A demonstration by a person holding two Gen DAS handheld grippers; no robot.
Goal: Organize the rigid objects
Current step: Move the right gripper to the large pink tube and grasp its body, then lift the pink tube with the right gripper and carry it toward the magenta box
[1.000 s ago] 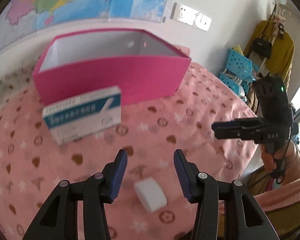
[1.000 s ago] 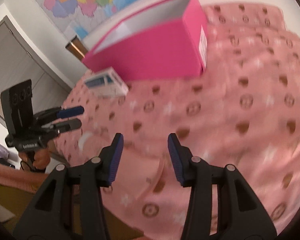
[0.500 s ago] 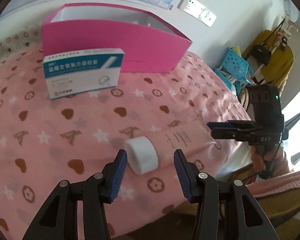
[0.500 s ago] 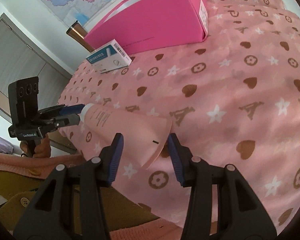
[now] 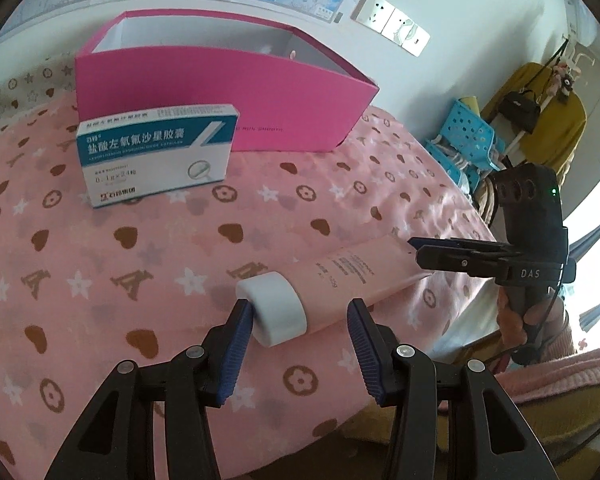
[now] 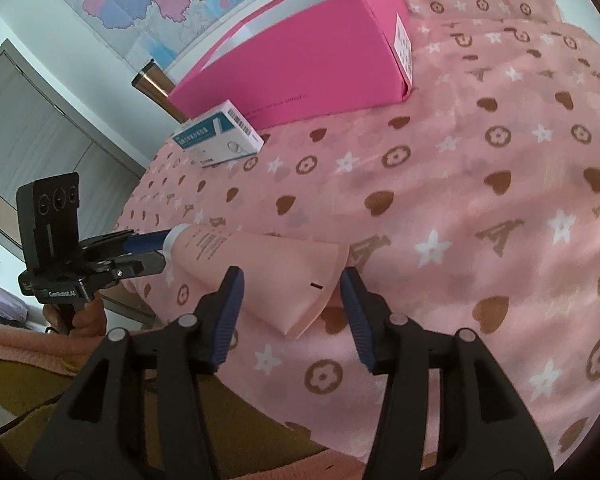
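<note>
Where the pink patterned cloth (image 5: 148, 240) runs toward its near edge, a pale pink tube (image 5: 352, 276) lies flat on its side. It has a broad white cap (image 5: 274, 306) at one end; the other end is flattened into a wide crimped seam (image 6: 324, 280), with small dark print along the body.

Left gripper (image 5: 298, 340): jaws spread wide, holding nothing. The white cap sits between the two blue pads, touching or nearly touching the left-hand pad (image 5: 240, 320), with clear space to the other. In the right wrist view the same gripper (image 6: 156, 250) is at the cap end.

Right gripper (image 6: 290, 300): also spread, gripping nothing. The crimped end lies between its fingers, apart from both pads. From the left wrist view this gripper (image 5: 416, 250) hangs at the tube's far end; whether it touches there I cannot tell.

Farther back on the cloth a white-and-teal medicine carton (image 5: 156, 152) stands just in front of an open magenta box (image 5: 228, 88), well apart from the tube. A copper-coloured tumbler (image 6: 156, 88) shows behind the box's left end.
</note>
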